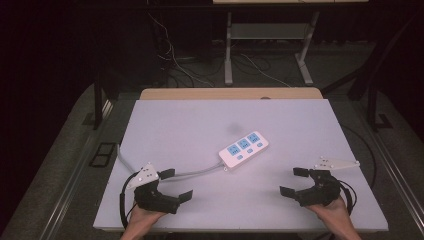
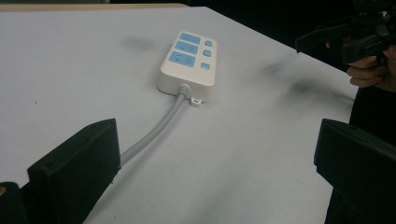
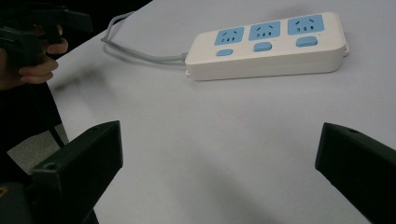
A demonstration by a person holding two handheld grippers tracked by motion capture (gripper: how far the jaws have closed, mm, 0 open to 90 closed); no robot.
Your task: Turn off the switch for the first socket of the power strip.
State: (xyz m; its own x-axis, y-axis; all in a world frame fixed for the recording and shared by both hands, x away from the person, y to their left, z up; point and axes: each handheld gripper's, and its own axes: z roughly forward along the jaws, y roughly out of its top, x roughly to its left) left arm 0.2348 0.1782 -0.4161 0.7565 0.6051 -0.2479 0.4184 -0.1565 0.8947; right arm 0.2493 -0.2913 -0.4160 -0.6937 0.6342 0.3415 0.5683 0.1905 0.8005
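Left gripper (image 1: 174,184): near the desk's near edge, held by the person's left hand (image 1: 145,217); its fingers (image 2: 74,163) are spread wide with nothing between them.
Right gripper (image 1: 295,181): near the desk's near edge on the other side, held by the right hand (image 1: 332,212); its fingers (image 3: 77,163) are also spread wide and hold nothing.
Power strip (image 1: 243,149): white, with three blue sockets and three blue buttons; it lies flat on the desk (image 1: 200,120), ahead of both pairs of fingers and between them, apart from each.
Cable (image 1: 197,172): grey, it leaves the strip's end that faces the left gripper, runs back toward that gripper's fingers and passes just beside one of them (image 2: 140,144).
Desk surface: pale, with a few faint dark smudges beyond and beside the strip.
Background: dark floor with cords and metal table legs beyond the desk's far edge.
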